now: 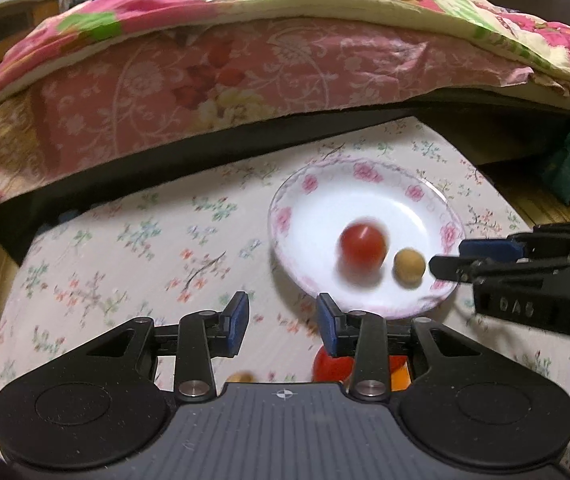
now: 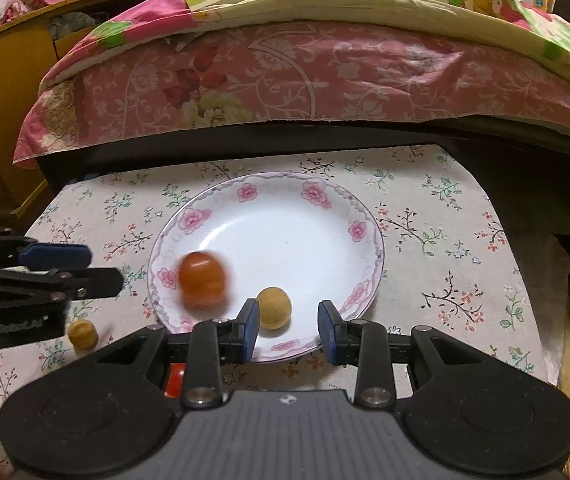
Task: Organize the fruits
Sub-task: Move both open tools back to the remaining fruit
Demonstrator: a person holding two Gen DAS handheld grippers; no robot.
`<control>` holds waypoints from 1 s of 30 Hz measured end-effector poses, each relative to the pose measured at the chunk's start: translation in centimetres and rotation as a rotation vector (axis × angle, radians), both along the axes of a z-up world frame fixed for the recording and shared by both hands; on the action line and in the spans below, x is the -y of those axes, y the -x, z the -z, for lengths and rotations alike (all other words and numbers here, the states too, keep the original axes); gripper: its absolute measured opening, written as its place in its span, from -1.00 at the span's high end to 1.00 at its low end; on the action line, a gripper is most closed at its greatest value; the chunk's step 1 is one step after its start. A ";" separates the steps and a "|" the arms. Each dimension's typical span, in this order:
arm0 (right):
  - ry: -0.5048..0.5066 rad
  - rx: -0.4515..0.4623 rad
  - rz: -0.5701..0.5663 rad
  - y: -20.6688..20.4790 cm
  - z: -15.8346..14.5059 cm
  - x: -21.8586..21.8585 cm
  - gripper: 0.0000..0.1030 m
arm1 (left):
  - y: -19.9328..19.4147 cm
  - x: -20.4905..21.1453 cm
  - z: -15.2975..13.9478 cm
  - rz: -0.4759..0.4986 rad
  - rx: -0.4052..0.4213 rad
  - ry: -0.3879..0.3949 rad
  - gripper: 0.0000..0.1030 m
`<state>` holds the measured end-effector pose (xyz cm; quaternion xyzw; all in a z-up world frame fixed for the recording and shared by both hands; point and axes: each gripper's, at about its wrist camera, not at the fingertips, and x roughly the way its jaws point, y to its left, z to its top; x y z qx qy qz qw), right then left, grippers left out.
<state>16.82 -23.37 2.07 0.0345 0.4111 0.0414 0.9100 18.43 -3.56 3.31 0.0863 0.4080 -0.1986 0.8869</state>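
A white plate with a pink flower rim (image 1: 313,184) (image 2: 317,196) sits on the flowered tablecloth. In it a red tomato (image 1: 363,245) (image 2: 203,279) shows blurred, beside a small tan round fruit (image 1: 408,265) (image 2: 273,307). My left gripper (image 1: 283,326) is open and empty, just left of and before the plate; it also shows in the right wrist view (image 2: 85,268). My right gripper (image 2: 288,330) is open and empty over the plate's near rim, close to the tan fruit; it also shows in the left wrist view (image 1: 449,260). Another tan fruit (image 2: 83,334) lies on the cloth left of the plate.
A red fruit (image 1: 331,366) and an orange one (image 1: 399,378) lie on the cloth under my left gripper's fingers. A tan fruit (image 1: 239,377) peeks out there too. A bed with a pink floral quilt (image 1: 245,80) (image 2: 325,80) rises behind the table. A wooden cabinet (image 2: 1,92) stands far left.
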 end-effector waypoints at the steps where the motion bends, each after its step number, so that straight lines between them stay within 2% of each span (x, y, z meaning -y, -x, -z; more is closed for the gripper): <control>1: -0.001 0.000 -0.002 0.1 -0.1 -0.1 0.39 | 0.3 -0.4 0.0 -0.004 -0.004 0.000 0.11; 12: -0.003 0.000 -0.048 2.4 -0.9 -1.9 0.38 | 4.0 -2.8 0.5 0.005 -0.042 -0.007 0.08; 16: -0.017 -0.001 -0.045 3.7 -1.4 -2.2 0.38 | 5.4 -3.1 0.5 0.020 -0.055 -0.009 -0.03; 27: -0.071 -0.091 -0.051 8.3 -0.4 -3.4 0.36 | 7.8 -3.9 1.0 0.060 -0.085 0.005 -0.22; 30: -0.066 -0.116 -0.059 8.9 0.5 -4.0 0.26 | 7.9 -3.9 1.6 0.072 -0.096 -0.009 -0.22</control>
